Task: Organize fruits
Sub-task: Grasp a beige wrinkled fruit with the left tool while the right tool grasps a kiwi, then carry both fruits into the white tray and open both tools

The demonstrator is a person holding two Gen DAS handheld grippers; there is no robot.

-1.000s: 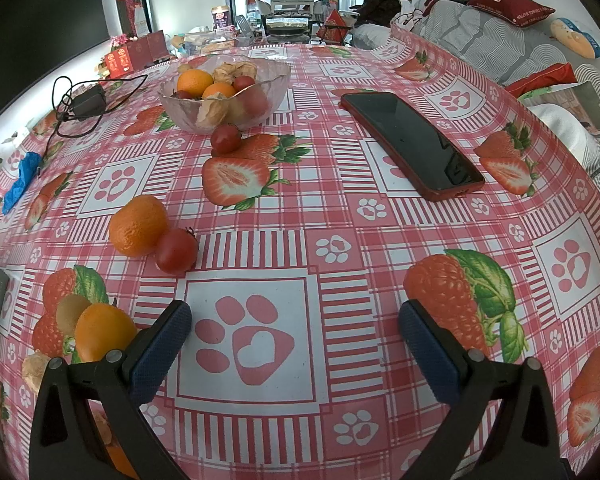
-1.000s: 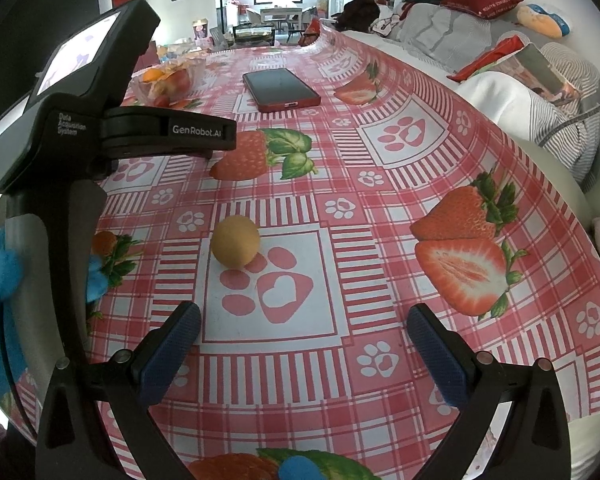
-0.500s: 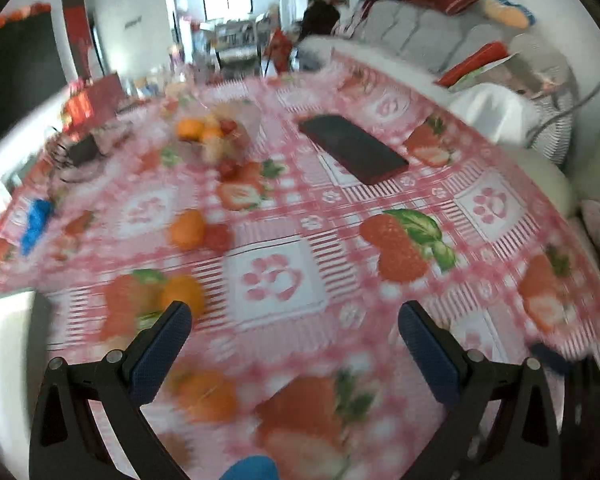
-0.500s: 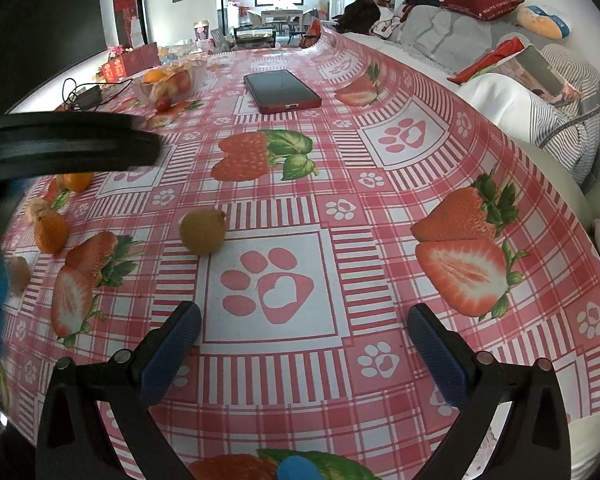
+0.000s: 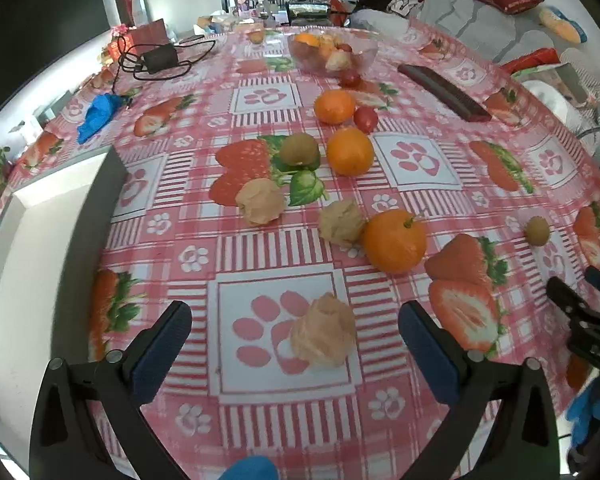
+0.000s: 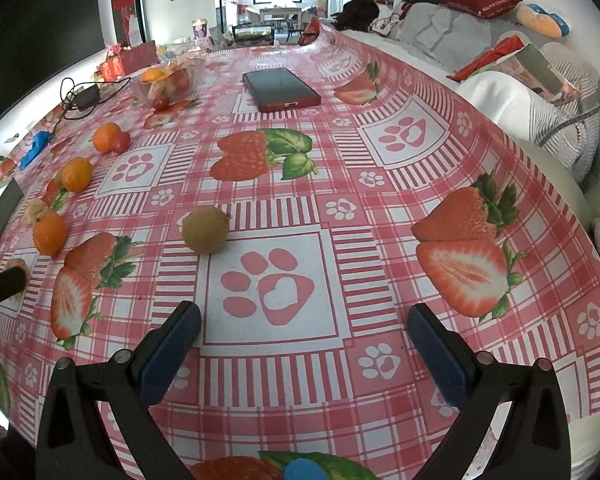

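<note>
- Left wrist view: left gripper spread wide, empty, straddling papery husked fruit (likely next pick).
- Right gripper wide, empty, short of kiwi, beyond husked fruit.

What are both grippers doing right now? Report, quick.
Left gripper: open, holding nothing, a papery husked fruit between its jaws.
Right gripper: open, holding nothing.
</note>
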